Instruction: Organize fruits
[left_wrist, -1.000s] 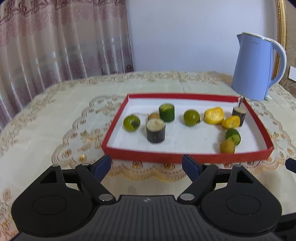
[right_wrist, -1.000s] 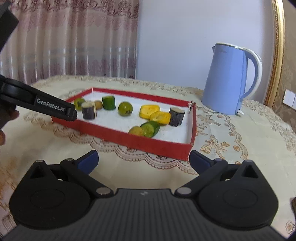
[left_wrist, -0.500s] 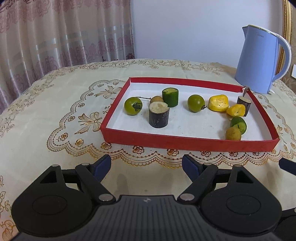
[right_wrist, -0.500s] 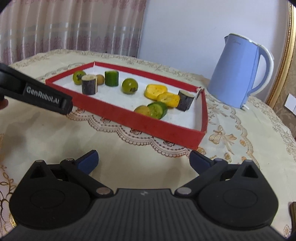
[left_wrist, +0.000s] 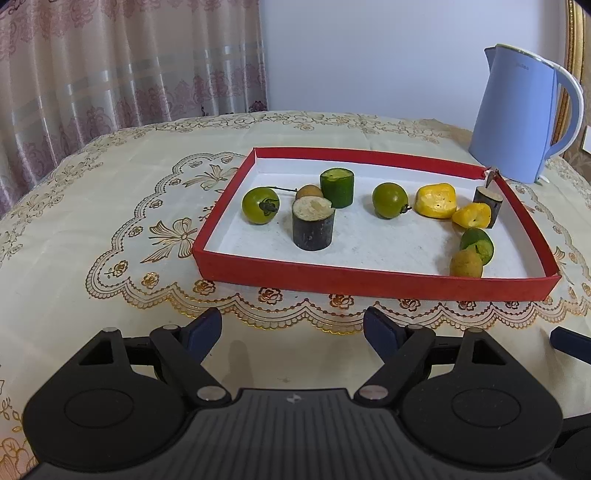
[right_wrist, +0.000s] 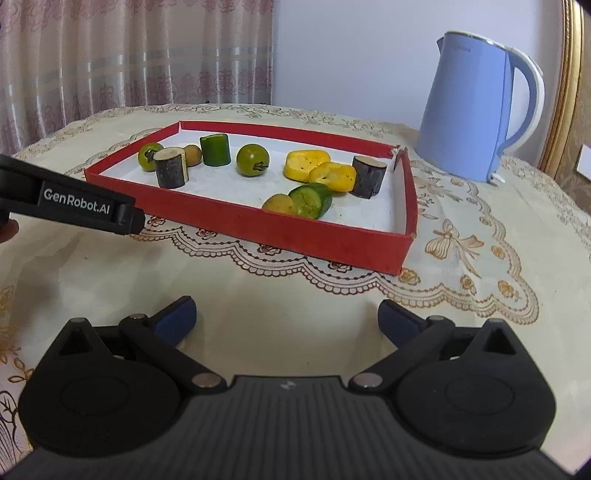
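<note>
Both tools spread, empty, red tray (left_wrist: 373, 278) of fruit ahead, blue kettle (left_wrist: 517, 118) behind its far-right corner

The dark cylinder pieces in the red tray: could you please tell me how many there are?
2. One dark cylinder stands near the tray's left end, just in front of a small brown fruit. The other dark cylinder stands at the far right corner, behind a yellow chunk. None seems hidden.

Both views now tilted further down onto the red tray (left_wrist: 373, 280).
</note>
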